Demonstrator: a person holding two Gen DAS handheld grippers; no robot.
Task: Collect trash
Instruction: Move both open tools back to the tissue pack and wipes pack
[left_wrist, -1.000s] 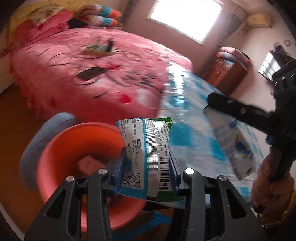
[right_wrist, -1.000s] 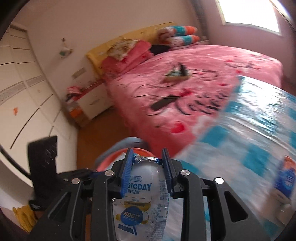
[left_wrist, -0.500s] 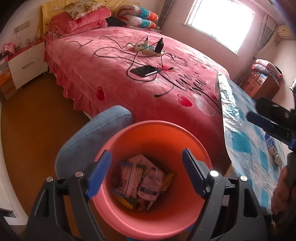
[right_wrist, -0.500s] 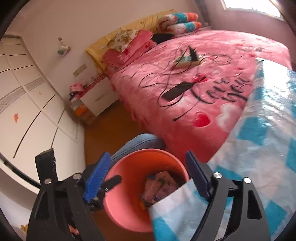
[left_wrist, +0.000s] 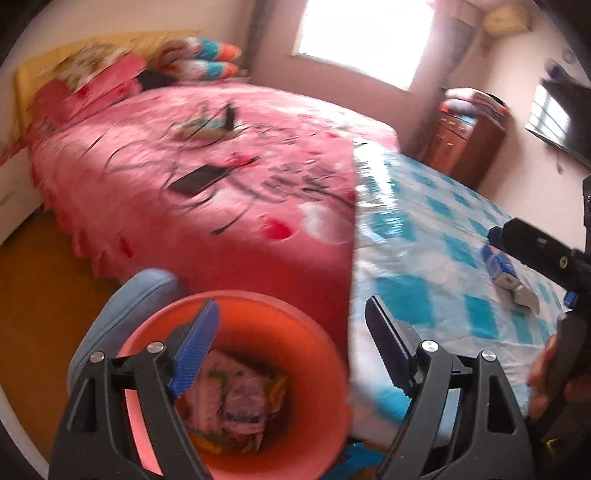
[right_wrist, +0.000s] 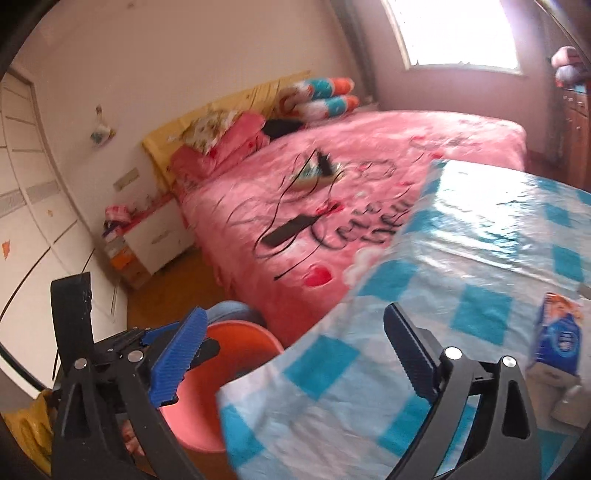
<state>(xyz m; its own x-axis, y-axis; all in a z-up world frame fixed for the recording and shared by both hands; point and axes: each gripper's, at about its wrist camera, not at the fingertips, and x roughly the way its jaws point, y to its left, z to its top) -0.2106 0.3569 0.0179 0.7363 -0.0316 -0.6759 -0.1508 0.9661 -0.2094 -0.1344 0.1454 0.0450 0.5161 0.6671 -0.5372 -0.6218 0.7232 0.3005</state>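
Observation:
An orange-pink bin (left_wrist: 310, 424) stands on the floor by the table's corner, with several snack wrappers (left_wrist: 236, 398) inside; it also shows in the right wrist view (right_wrist: 243, 339). My left gripper (left_wrist: 291, 354) is open and empty just above the bin. My right gripper (right_wrist: 295, 354) is open and empty over the table's corner. A blue and white carton (right_wrist: 557, 336) lies on the blue-checked tablecloth (right_wrist: 461, 266), to the right of my right gripper; it also shows in the left wrist view (left_wrist: 498, 264).
A bed with a pink cover (left_wrist: 207, 155) holds a phone (left_wrist: 195, 181), cables and a power strip. A blue-grey stool (left_wrist: 122, 314) stands beside the bin. A wooden dresser (left_wrist: 465, 140) is at the back right. A white nightstand (right_wrist: 155, 240) is by the bed.
Both grippers held snack packets a second ago, opened over the bin and let them fall in. Both views have since swung away from the bin towards the table.

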